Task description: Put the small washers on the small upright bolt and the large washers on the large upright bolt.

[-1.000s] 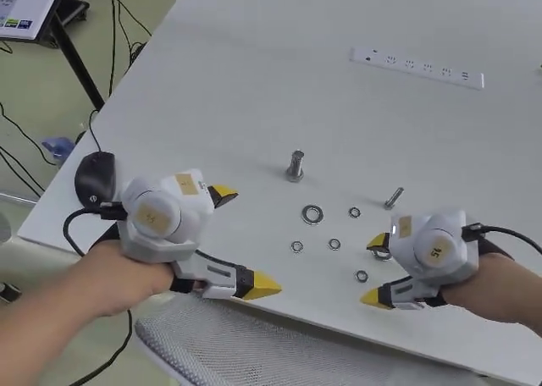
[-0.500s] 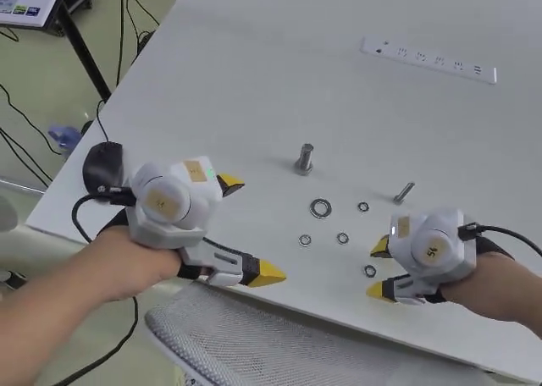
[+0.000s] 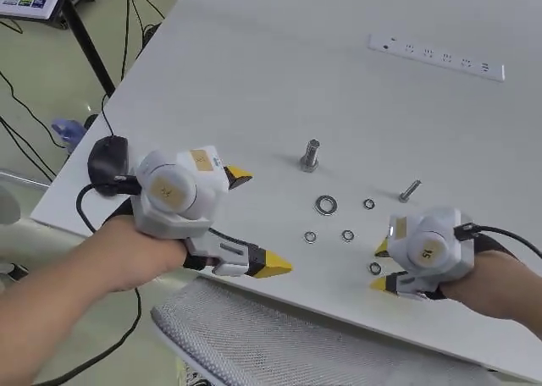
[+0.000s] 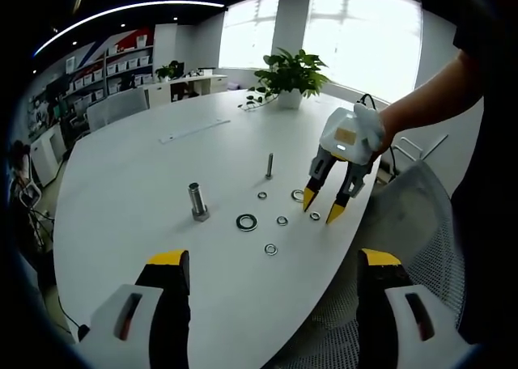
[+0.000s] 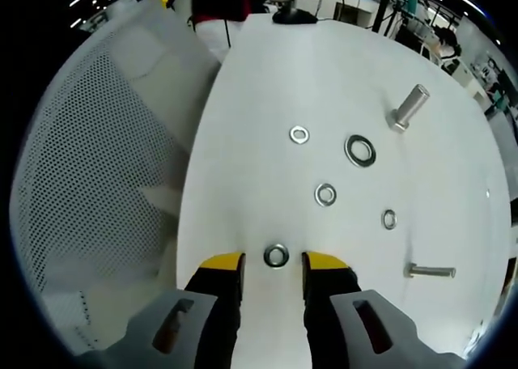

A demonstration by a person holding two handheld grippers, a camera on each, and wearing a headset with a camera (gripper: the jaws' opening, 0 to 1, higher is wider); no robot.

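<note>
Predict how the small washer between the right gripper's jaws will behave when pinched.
The washer lies flat on the smooth table, so it may slide rather than lift. Shiny metal: probably stiff, slippery. Tipped on edge, the ring could roll.

Right claw (image 5: 273, 264) low over white counter (image 5: 243, 102), yellow tips apart w/ one small washer (image 5: 276, 256) lying flat btwn them, touching neither. Ahead on counter: 3 more small washers (image 5: 325, 194) and one large washer (image 5: 360, 150). Large bolt (image 5: 409, 108) just past the large washer; small bolt (image 5: 431, 270) off to the right. Mesh chair (image 5: 105, 167) at left, along counter edge.
</note>
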